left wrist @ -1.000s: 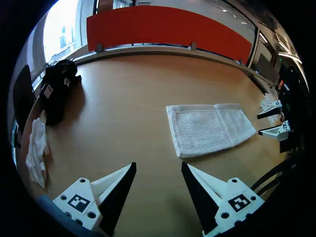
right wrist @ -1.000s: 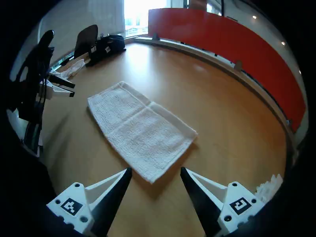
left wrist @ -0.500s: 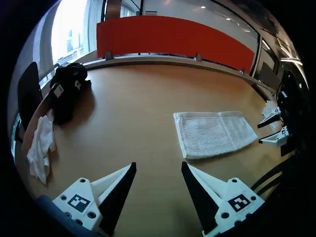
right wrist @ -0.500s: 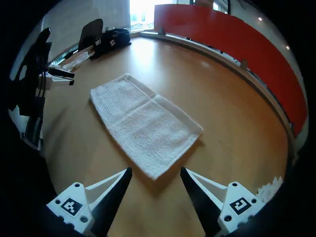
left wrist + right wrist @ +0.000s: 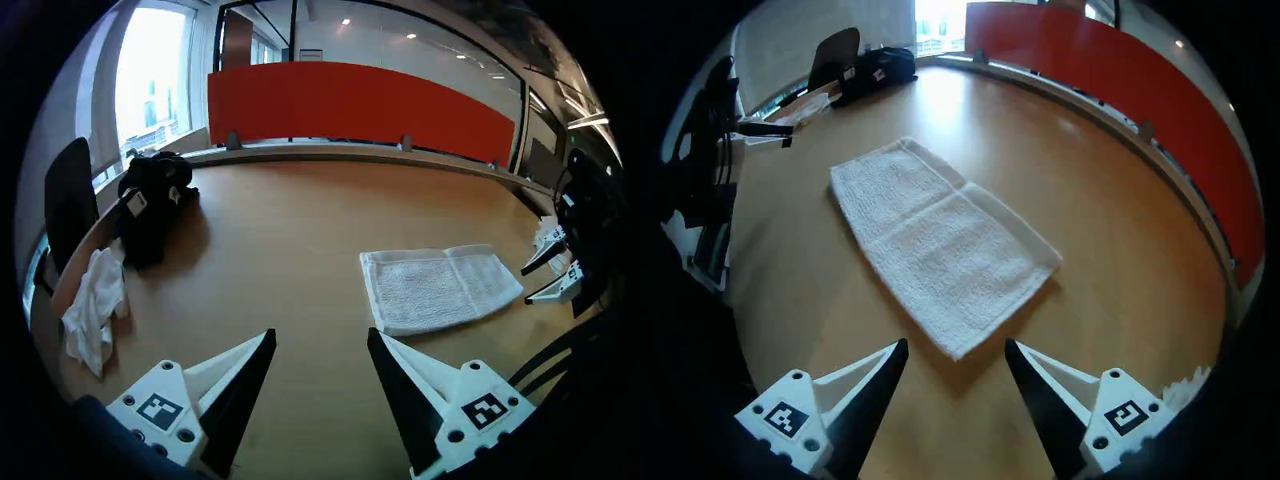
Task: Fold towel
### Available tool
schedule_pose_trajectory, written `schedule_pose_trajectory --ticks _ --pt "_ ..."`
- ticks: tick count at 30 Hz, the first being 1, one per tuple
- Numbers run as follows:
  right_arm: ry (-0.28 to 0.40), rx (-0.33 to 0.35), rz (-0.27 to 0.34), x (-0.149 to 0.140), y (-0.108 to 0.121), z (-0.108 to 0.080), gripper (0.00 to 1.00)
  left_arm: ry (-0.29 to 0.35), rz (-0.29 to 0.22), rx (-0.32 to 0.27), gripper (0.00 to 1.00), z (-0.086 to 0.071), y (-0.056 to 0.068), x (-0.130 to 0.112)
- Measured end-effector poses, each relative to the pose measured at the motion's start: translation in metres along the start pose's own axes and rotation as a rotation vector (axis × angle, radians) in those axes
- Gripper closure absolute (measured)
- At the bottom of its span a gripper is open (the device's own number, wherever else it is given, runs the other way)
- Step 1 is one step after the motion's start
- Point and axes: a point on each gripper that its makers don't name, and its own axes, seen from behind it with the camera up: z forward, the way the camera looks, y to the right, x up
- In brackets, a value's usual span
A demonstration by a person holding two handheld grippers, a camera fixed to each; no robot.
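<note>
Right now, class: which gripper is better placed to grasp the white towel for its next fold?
Right, probably. The right gripper, jaws open, has a corner of the white towel just ahead of it. The left gripper, also open, has the towel farther off, to one side.

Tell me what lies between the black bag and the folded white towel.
Only bare wooden tabletop: in the left gripper view, nothing sits on the stretch from the black bag to the folded white towel.
</note>
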Motion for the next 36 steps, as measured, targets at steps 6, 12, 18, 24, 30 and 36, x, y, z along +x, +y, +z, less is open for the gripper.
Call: schedule_pose_trajectory --ticks 6,12,18,24,30,36 --pt "-0.018 0.012 -0.007 -0.002 0.0 0.002 0.08 0.02 -0.005 0.011 0.16 -0.005 -0.004 0.001" --pt "-0.036 0.019 -0.013 -0.006 0.0 0.003 0.17 0.036 -0.014 0.026 0.16 -0.009 -0.009 0.004" --pt "-0.054 0.022 -0.008 -0.012 0.001 0.003 0.33 0.056 -0.013 0.037 0.16 -0.015 -0.012 0.009" --pt "-0.056 0.033 0.01 -0.012 0.001 0.004 0.52 0.062 -0.008 0.041 0.16 -0.019 -0.013 0.008" --pt "-0.058 0.043 0.01 -0.013 -0.002 0.005 0.62 0.061 -0.01 0.045 0.16 -0.021 -0.015 0.007" --pt "-0.063 0.047 0.022 -0.015 -0.002 0.006 0.74 0.054 -0.009 0.051 0.16 -0.022 -0.018 0.005"
